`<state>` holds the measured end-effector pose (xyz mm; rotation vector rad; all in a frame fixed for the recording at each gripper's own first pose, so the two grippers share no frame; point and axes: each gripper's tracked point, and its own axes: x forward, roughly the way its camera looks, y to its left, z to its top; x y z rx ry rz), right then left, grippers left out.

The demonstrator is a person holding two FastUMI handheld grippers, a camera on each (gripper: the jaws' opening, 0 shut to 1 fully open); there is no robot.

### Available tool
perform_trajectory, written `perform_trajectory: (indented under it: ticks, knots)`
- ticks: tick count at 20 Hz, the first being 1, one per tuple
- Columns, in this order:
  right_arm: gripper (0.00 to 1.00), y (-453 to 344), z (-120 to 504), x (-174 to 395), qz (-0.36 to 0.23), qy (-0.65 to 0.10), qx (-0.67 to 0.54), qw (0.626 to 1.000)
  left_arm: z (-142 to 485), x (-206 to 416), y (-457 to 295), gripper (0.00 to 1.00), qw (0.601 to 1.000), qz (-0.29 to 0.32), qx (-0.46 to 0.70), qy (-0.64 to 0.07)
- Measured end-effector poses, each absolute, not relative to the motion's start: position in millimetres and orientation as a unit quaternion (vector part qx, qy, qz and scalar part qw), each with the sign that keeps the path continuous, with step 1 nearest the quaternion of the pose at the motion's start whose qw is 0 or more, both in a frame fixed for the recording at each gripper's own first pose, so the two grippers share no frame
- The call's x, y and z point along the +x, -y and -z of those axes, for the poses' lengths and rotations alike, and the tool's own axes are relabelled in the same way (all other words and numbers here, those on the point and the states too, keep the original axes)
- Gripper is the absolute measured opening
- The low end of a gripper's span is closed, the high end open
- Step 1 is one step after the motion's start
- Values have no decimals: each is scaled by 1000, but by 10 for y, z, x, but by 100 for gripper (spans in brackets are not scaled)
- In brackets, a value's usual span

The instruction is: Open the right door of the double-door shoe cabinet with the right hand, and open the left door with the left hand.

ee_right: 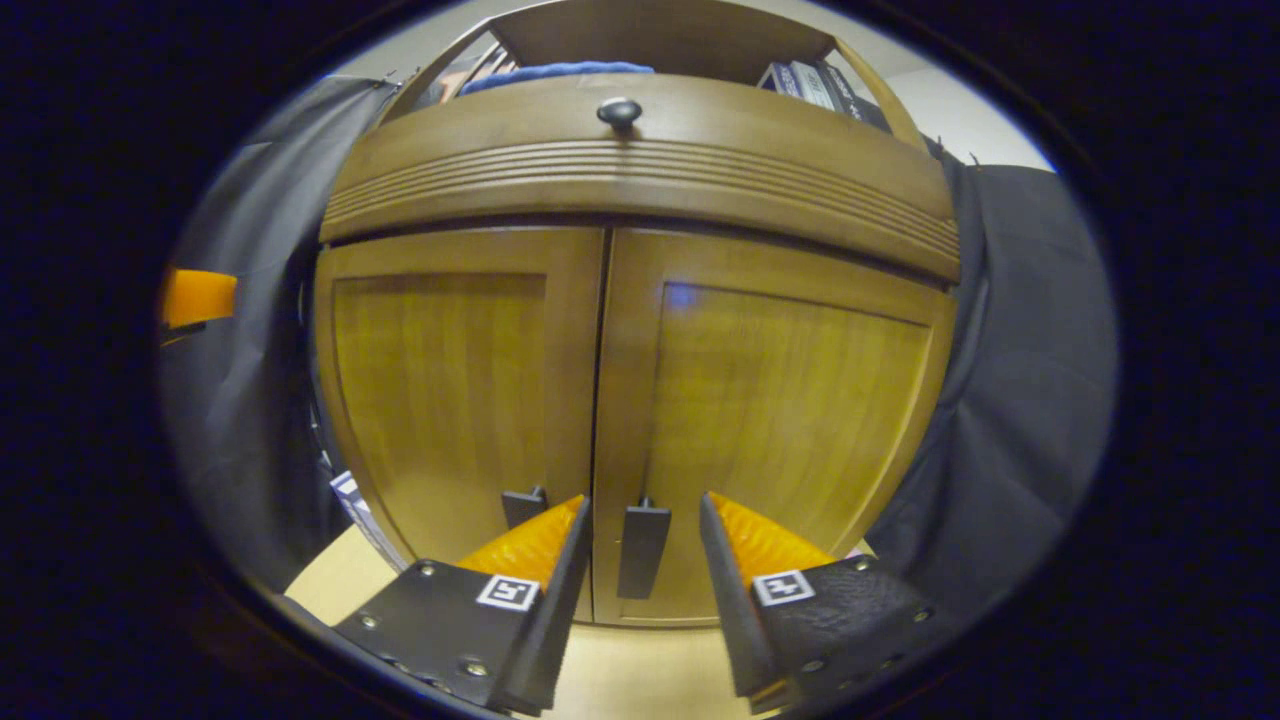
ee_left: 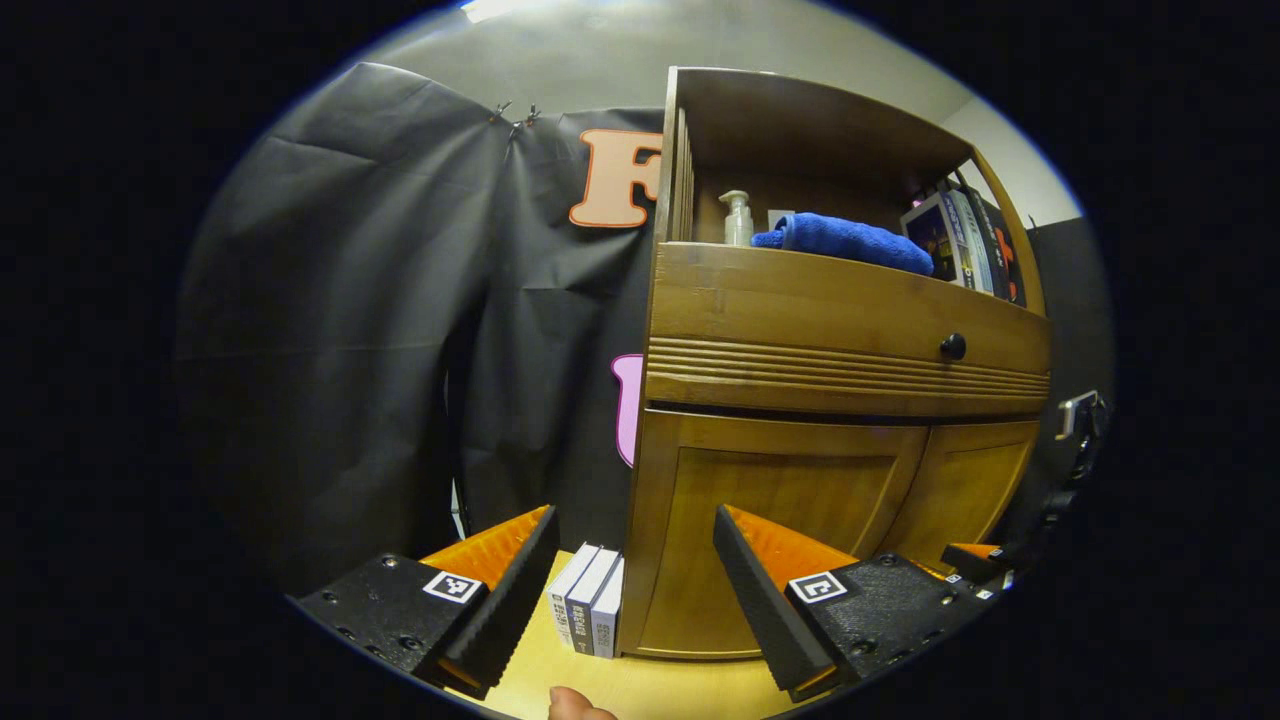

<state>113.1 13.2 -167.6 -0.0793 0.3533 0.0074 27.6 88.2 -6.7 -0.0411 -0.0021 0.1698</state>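
The wooden shoe cabinet [ee_right: 640,190] stands close ahead with both doors closed. In the right gripper view the right door [ee_right: 790,400] carries a dark handle [ee_right: 642,548] that stands between my right gripper's [ee_right: 640,525] open fingers, untouched. The left door [ee_right: 450,390] has its own dark handle [ee_right: 522,505], partly hidden behind one finger. In the left gripper view my left gripper [ee_left: 635,540] is open, off the cabinet's left corner, facing the left door [ee_left: 780,520]. The right gripper [ee_left: 975,560] shows low at that door's right.
A drawer front with a black knob [ee_left: 953,346] sits above the doors. The open shelf holds a pump bottle [ee_left: 737,220], a blue towel [ee_left: 850,242] and books [ee_left: 965,245]. Small boxes [ee_left: 592,612] stand on the pale table beside the cabinet's left side.
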Motion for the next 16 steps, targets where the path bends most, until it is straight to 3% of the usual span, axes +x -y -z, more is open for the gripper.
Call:
perform_trajectory:
  ticks: [1,4,5,10,12,16]
  knots:
    - [59,-131,1746,1162,-4,-183,-35,982,78,283,-918,96,996,-88,-19,0]
    - [59,-143,1930,1311,0,-202,-17,979,132,297,-997,92,995,-95,-17,-7]
    - [50,-138,1973,1353,2,-206,-13,978,145,304,-1012,96,995,-96,-16,-10]
    - [48,-74,2089,1430,13,-218,-4,976,149,347,-1015,96,995,-92,-24,-5]
    - [34,-90,2139,1447,13,-217,7,976,167,352,-1004,96,996,-90,-28,-6]
    - [26,-35,2099,1424,32,-211,11,977,201,341,-981,96,996,-84,-33,-11]
